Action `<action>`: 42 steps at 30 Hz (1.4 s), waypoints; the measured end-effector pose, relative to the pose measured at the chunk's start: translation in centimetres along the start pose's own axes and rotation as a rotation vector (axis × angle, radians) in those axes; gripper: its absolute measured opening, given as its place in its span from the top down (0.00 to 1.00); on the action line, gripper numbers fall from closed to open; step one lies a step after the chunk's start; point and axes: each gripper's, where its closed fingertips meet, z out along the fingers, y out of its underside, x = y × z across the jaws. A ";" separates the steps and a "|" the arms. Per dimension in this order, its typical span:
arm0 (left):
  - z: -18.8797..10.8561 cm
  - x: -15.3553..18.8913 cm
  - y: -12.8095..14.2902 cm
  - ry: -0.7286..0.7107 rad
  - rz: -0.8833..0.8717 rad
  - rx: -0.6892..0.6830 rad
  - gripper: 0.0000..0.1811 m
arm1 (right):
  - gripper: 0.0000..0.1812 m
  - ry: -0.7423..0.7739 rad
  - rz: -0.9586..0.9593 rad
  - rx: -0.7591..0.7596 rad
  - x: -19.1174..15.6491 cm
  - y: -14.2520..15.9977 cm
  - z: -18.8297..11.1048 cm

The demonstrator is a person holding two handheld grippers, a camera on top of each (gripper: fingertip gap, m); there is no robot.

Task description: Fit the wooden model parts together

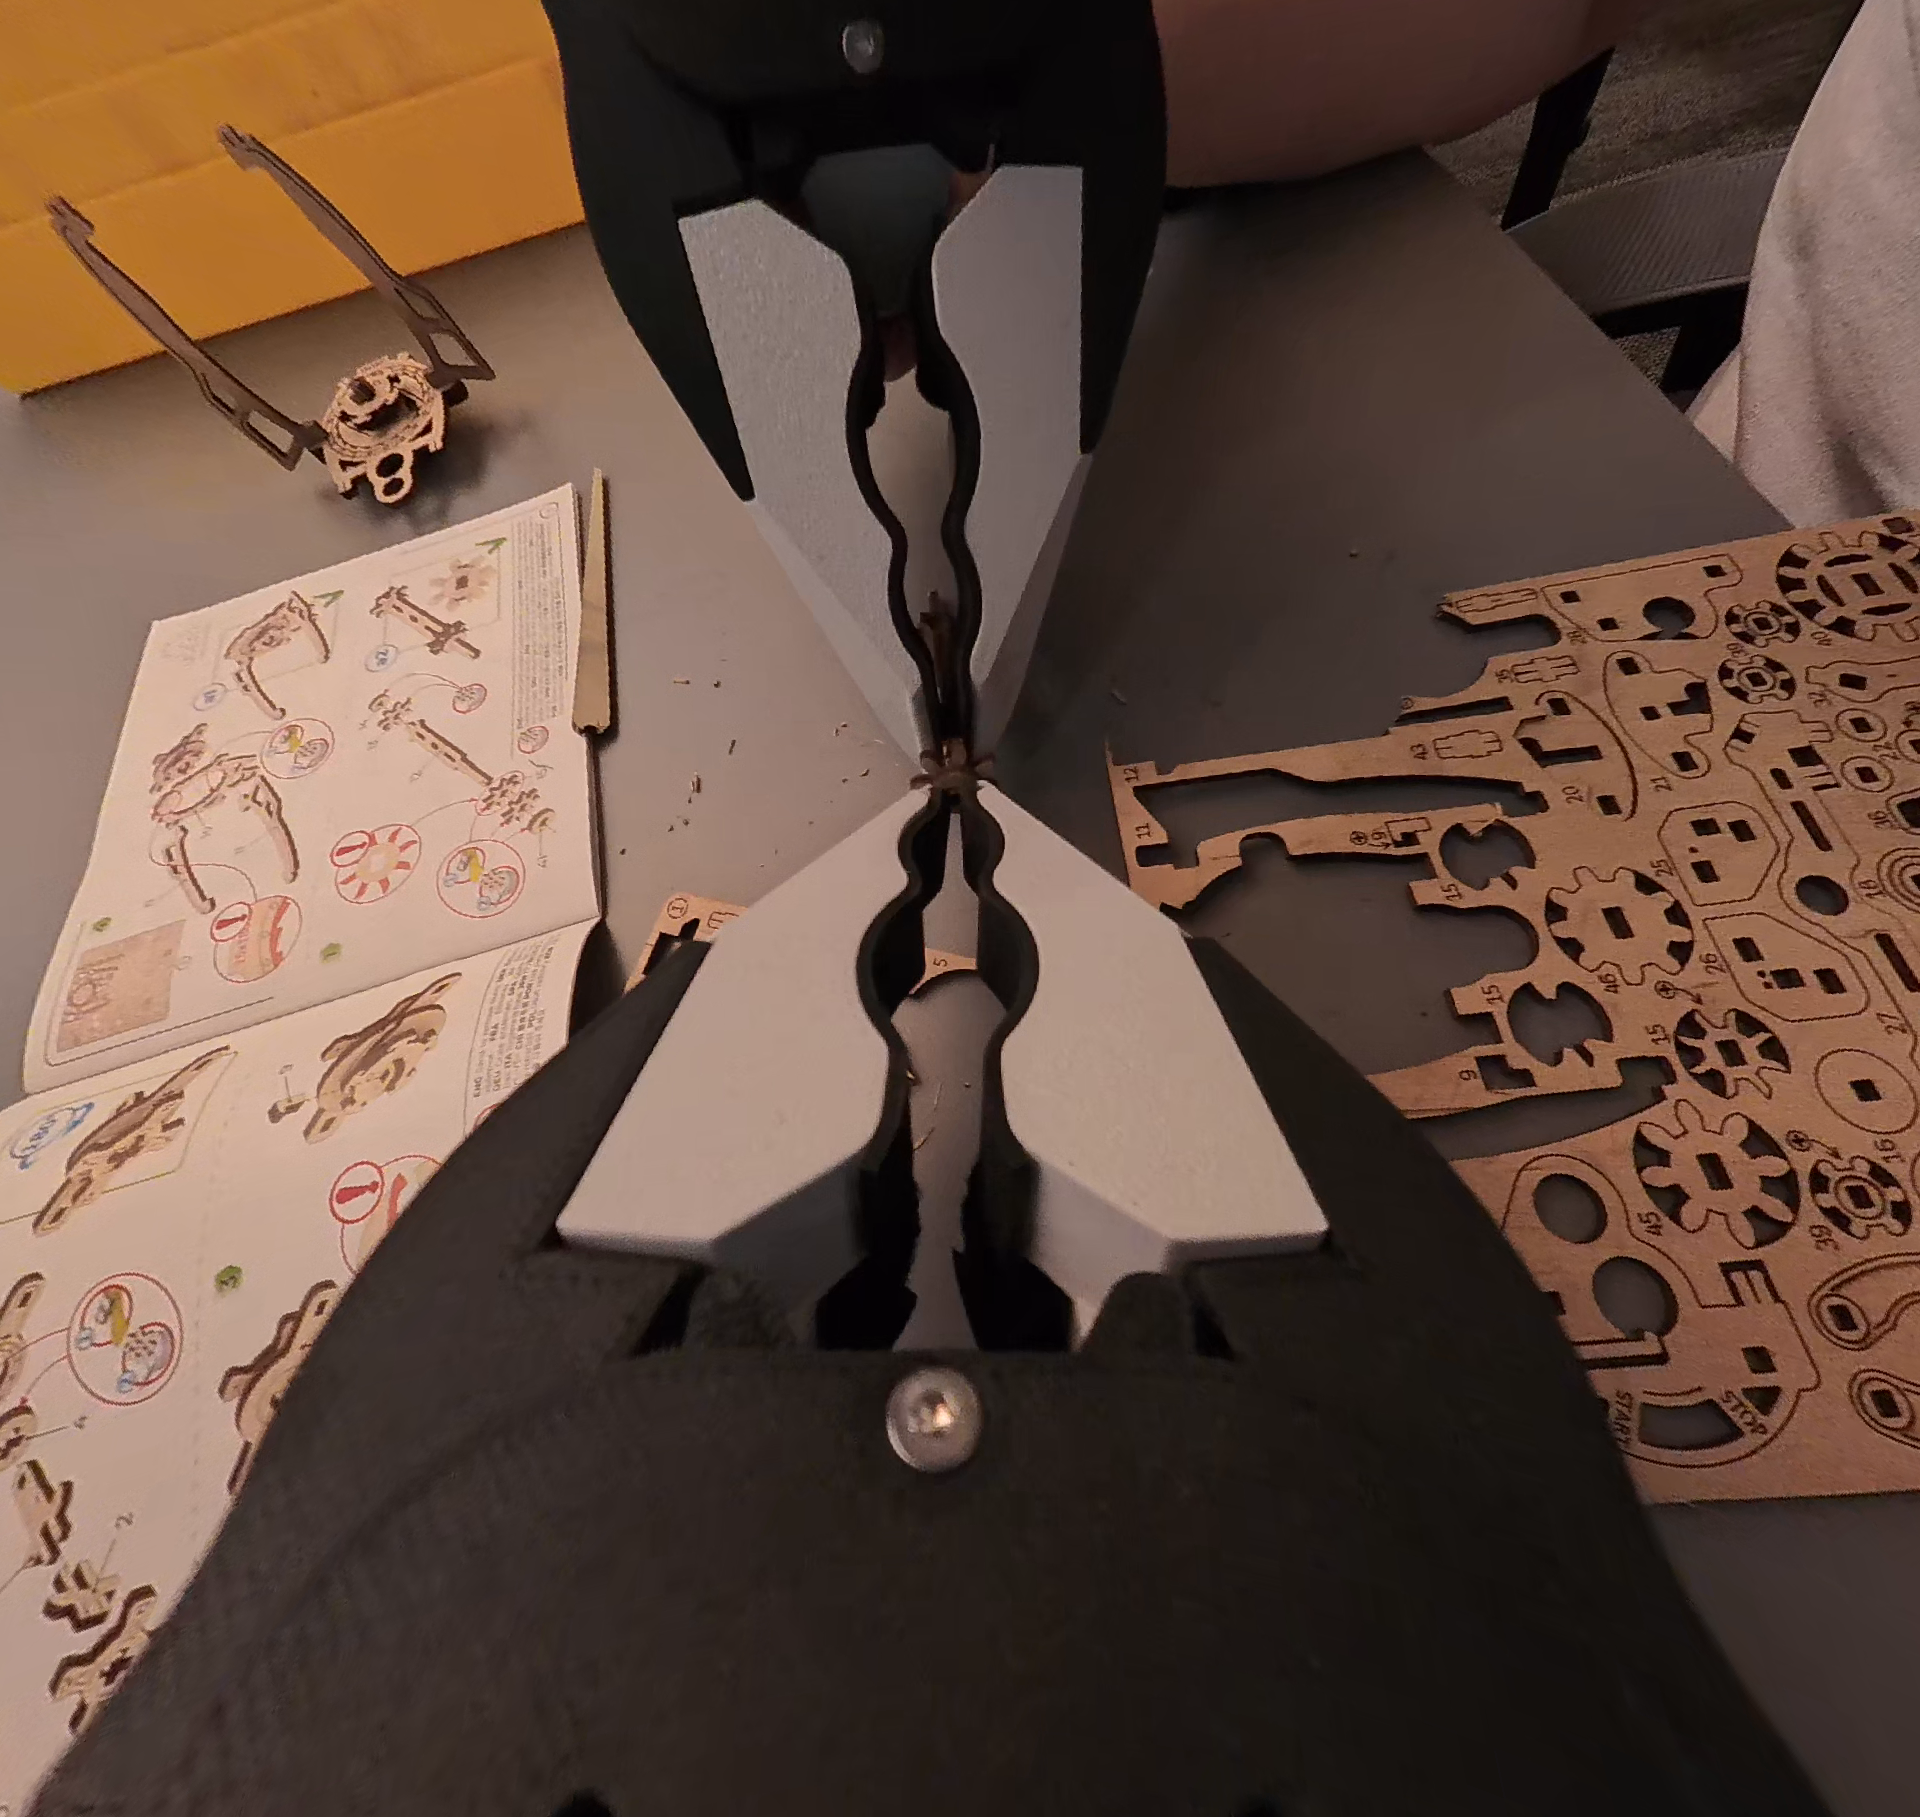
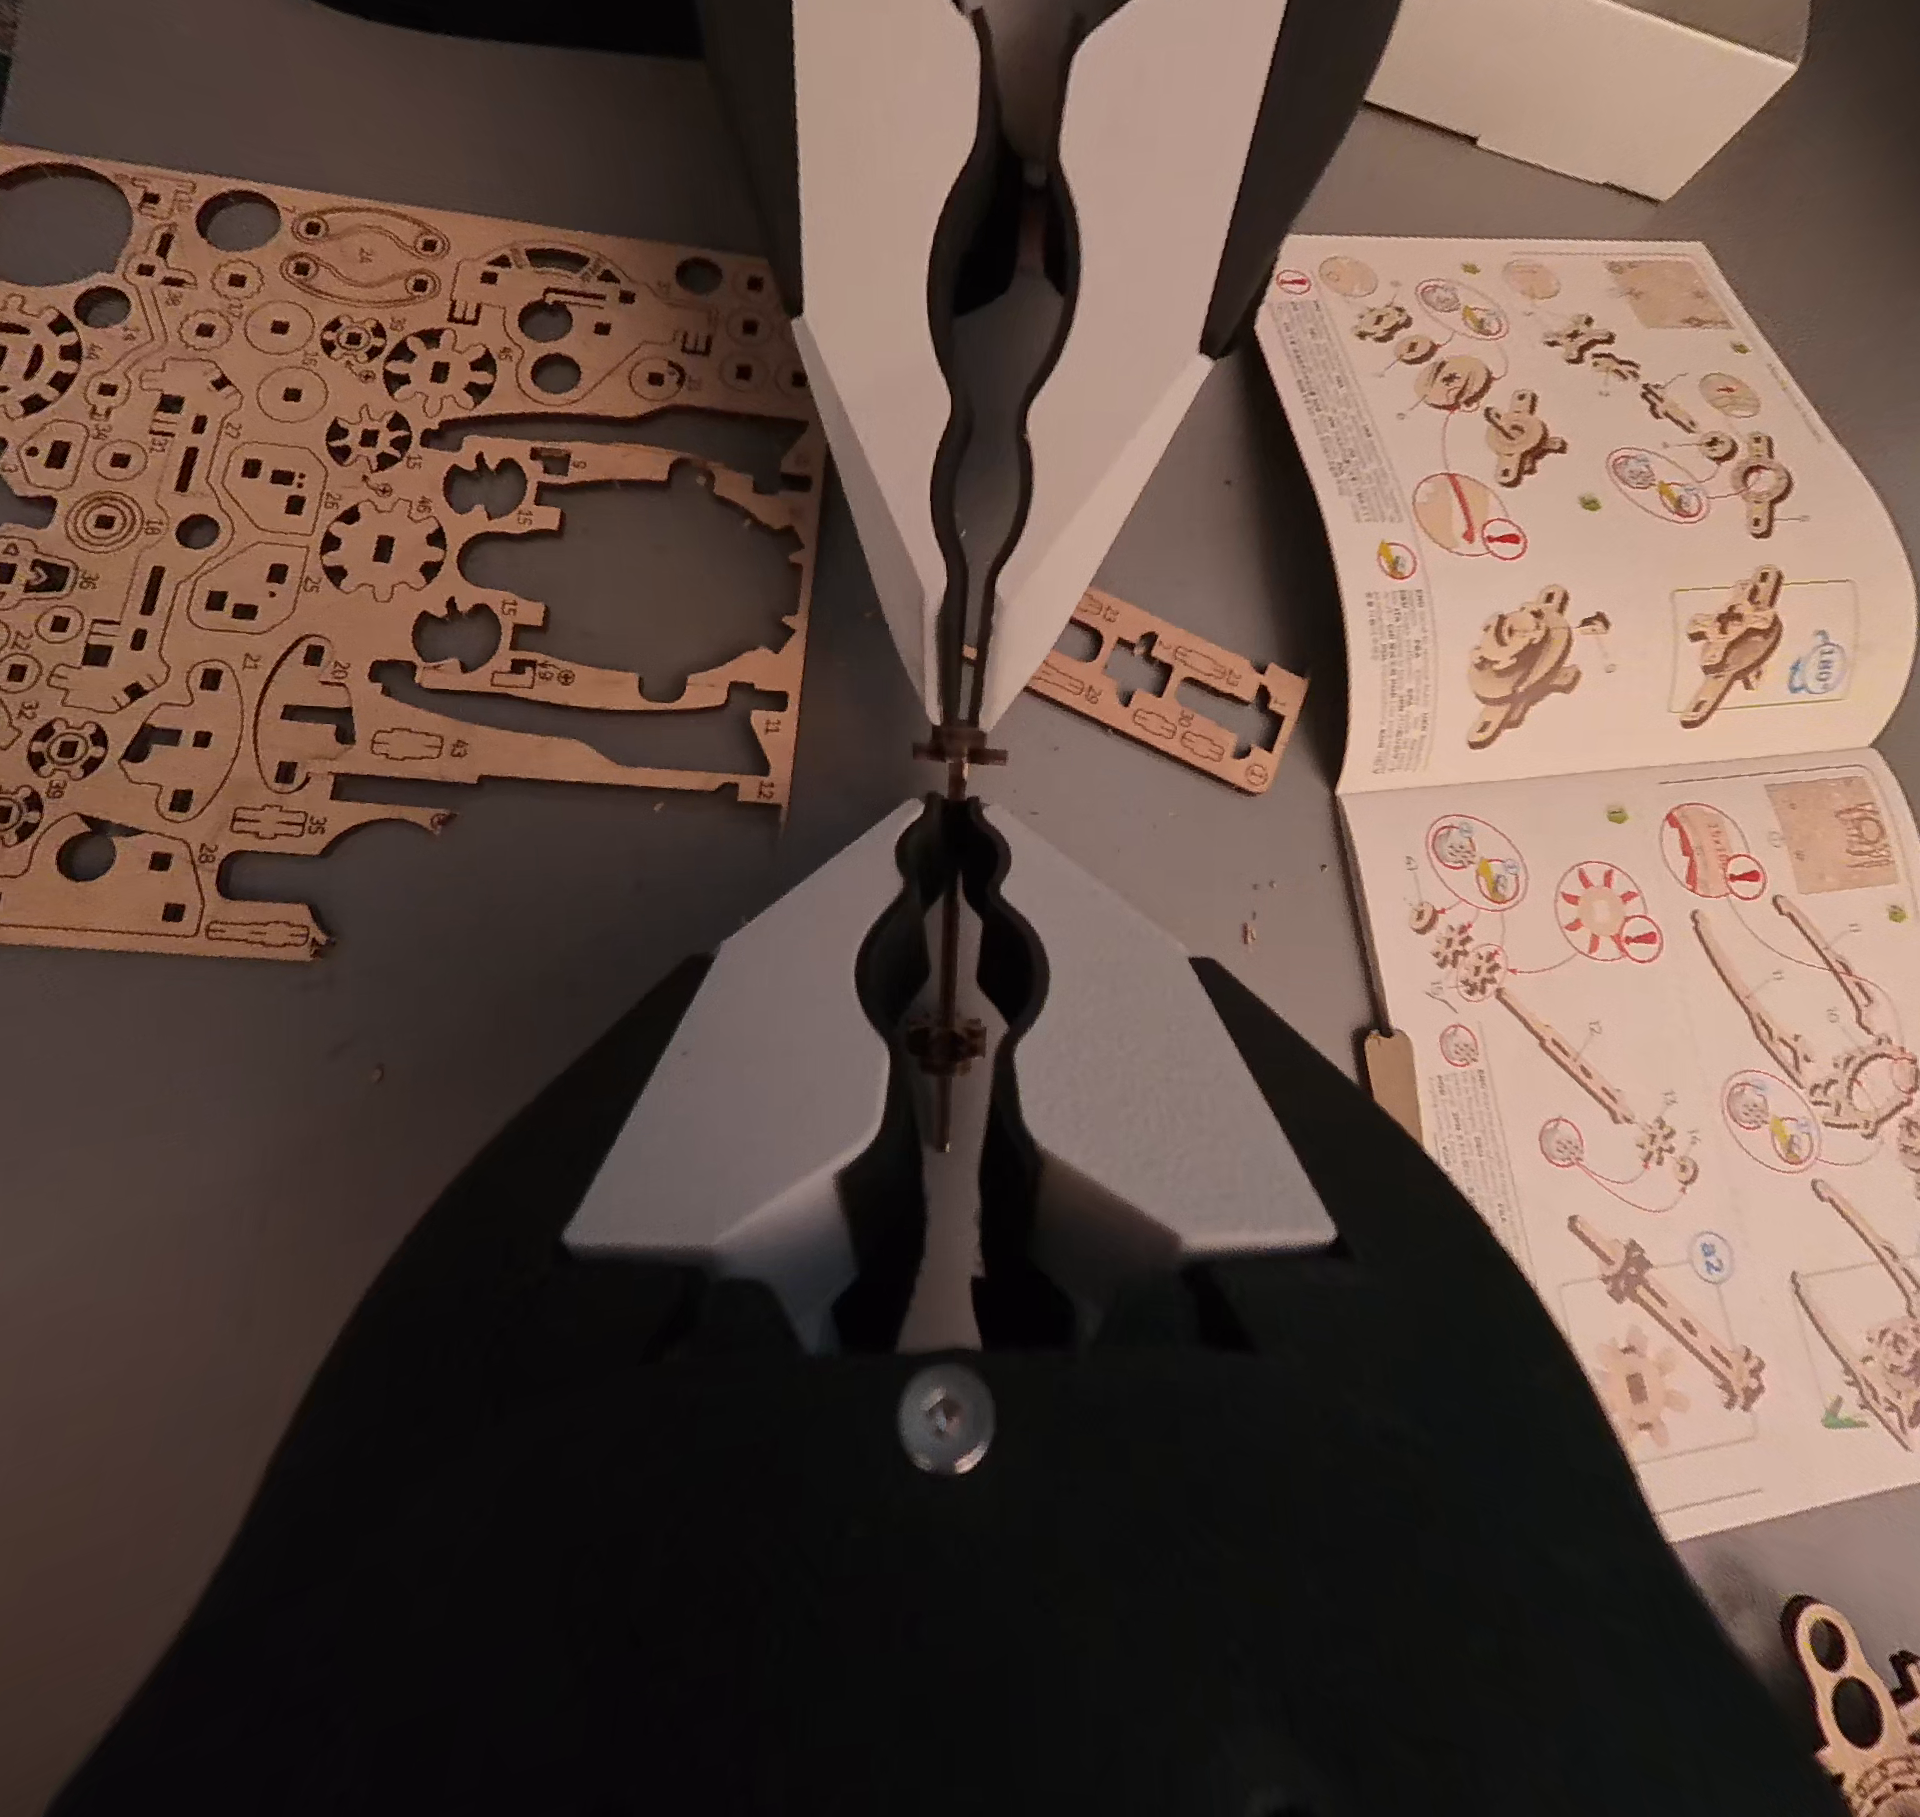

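Observation:
My two grippers meet tip to tip above the grey table. My right gripper [image 2: 945, 811] is shut on a thin wooden axle [image 2: 943, 946] that carries a small gear [image 2: 943, 1040] between its fingers. It comes in from the top of the left wrist view [image 1: 940, 728]. A second small wooden gear [image 1: 945, 778] sits on the axle between the two sets of tips; it also shows in the right wrist view [image 2: 958, 751]. My left gripper [image 1: 938, 811] is shut at that end of the axle, right against this gear.
A laser-cut wooden part sheet [image 1: 1558, 936] and an open instruction booklet [image 1: 312, 780] lie on either side. A partly built model [image 1: 384, 417] stands before a yellow box [image 1: 260, 105]. A white box [image 2: 1558, 53], a small part strip [image 2: 1174, 718] and a person's arm [image 1: 1455, 32] are nearby. Only a small space, under 4 cm, lies between the two pairs of fingers. Left tips and right tips are each some 25 cm from the partly built model [image 1: 384, 417].

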 end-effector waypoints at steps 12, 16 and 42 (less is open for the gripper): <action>-1.8 -1.4 -1.8 -0.076 -0.028 0.091 0.81 | 1.00 0.083 0.039 0.004 1.5 -0.2 -0.9; -0.6 -1.2 -0.8 -0.075 -0.032 0.036 0.81 | 1.00 0.171 0.029 -0.050 2.3 0.0 -1.5; -4.4 -4.6 -8.4 0.015 -0.630 0.586 0.97 | 1.00 -0.224 0.848 0.952 6.4 -9.9 -8.0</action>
